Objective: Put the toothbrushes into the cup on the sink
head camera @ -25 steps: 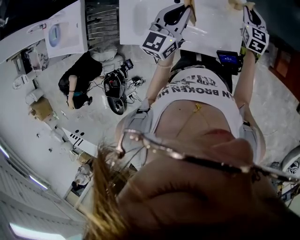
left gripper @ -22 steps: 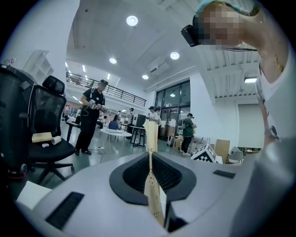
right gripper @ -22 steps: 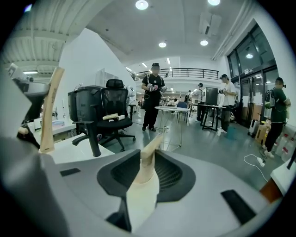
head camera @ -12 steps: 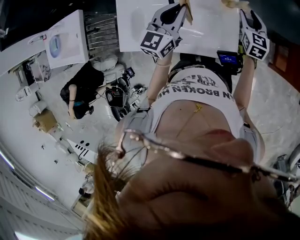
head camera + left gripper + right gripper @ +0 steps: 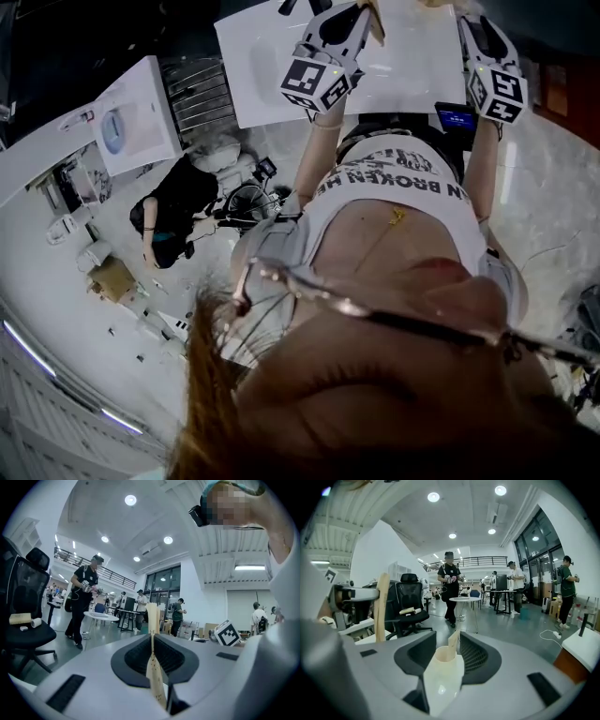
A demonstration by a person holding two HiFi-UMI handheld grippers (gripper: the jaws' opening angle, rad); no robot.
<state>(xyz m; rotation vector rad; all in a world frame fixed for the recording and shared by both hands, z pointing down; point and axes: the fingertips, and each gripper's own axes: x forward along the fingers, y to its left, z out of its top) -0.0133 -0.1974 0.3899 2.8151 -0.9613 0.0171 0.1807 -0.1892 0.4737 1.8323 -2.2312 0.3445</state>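
Workshop hall behind both tongs.
Left gripper [image 5: 151,639] clamped on toothbrush [image 5: 152,616]; right gripper [image 5: 447,638] jaws just opened wide, cup [image 5: 442,679] between them.

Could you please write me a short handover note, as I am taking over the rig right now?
Left gripper: shut on a toothbrush, held upright.
Right gripper: its fingers have just been opening and stand wide round the cup, not visibly pressing it.
Done: a second toothbrush is in the cup.
Left: put the left gripper's toothbrush in the cup too. Whether the cup stands on the sink I cannot tell.
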